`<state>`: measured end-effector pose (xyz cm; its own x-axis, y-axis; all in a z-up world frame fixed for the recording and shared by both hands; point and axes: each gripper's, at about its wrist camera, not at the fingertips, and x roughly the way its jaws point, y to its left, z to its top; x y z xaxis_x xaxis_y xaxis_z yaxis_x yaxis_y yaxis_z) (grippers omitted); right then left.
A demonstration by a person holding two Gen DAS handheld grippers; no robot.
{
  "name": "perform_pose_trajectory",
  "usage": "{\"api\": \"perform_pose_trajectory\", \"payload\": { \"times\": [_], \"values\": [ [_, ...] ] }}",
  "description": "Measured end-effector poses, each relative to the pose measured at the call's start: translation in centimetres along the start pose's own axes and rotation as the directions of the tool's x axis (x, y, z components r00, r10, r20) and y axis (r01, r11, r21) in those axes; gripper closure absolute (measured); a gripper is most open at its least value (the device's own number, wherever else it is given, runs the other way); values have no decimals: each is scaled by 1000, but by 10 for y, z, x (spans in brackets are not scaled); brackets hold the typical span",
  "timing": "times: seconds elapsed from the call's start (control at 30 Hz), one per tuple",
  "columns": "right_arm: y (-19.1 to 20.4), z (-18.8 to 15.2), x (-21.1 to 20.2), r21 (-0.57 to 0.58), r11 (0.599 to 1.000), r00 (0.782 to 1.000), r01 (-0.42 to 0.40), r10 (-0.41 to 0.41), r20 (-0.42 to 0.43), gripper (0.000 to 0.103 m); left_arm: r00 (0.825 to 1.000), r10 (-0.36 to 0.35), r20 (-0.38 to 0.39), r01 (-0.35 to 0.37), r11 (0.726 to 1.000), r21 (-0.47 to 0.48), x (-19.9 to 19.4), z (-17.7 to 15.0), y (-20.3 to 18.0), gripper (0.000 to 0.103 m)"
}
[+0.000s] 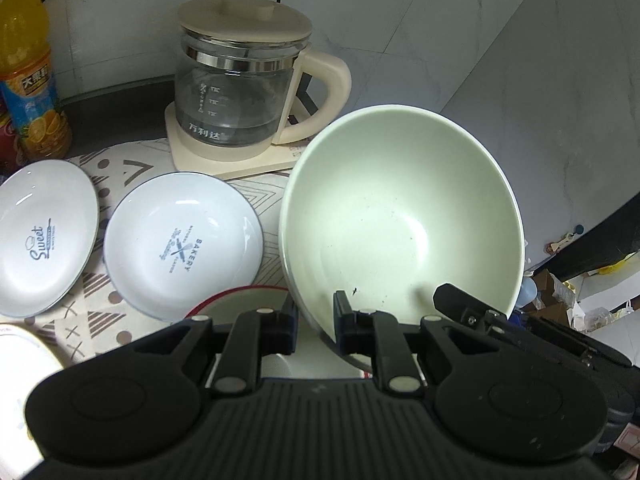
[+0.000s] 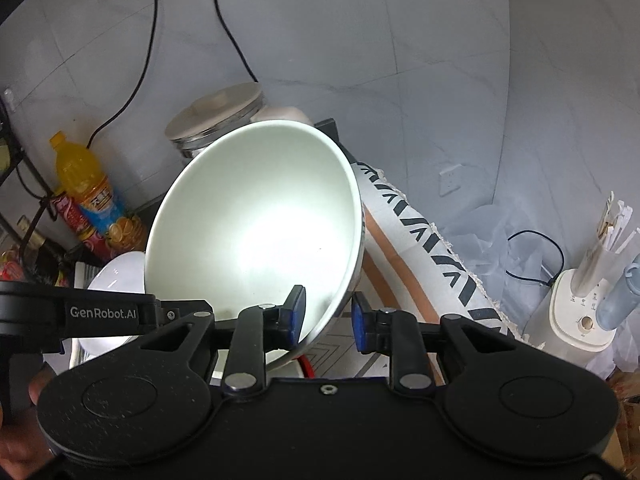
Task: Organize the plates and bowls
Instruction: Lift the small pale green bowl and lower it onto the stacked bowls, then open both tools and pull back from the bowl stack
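Patterned surface [image 1: 120,168]: two bakery plates [image 1: 182,246], kettle [image 1: 240,92] | left gripper [image 1: 316,312] jaws clamp pale bowl [image 1: 400,216] rim | right gripper [image 2: 328,318] jaws narrow, straddling its rim, right pad apart

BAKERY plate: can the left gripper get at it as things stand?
Probably not yet: the left gripper is shut on the rim of the pale bowl. The BAKERY plate itself lies uncovered on the cloth.
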<state>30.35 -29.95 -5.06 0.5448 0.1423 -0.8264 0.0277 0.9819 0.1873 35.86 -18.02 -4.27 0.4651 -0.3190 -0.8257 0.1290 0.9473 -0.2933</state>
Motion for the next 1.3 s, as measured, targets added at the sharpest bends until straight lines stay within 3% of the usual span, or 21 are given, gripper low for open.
{"api": "perform_pose_trajectory", "payload": {
  "times": [0.37,0.93,1.3],
  "values": [
    [13,-12,-15,-95,995,1000,-28,27,-12,78,999,12,-30,-13,1000,-23,-15,-26,10,87],
    [31,-44,9,-151,984,977,-93,61,-207,77,985,55,-164,-79,987,-142,-2,-57,47,87],
    [36,-52,26,-152,981,953,-122,73,-295,72,970,83,-228,-120,981,-153,8,-63,56,86]
  ]
}}
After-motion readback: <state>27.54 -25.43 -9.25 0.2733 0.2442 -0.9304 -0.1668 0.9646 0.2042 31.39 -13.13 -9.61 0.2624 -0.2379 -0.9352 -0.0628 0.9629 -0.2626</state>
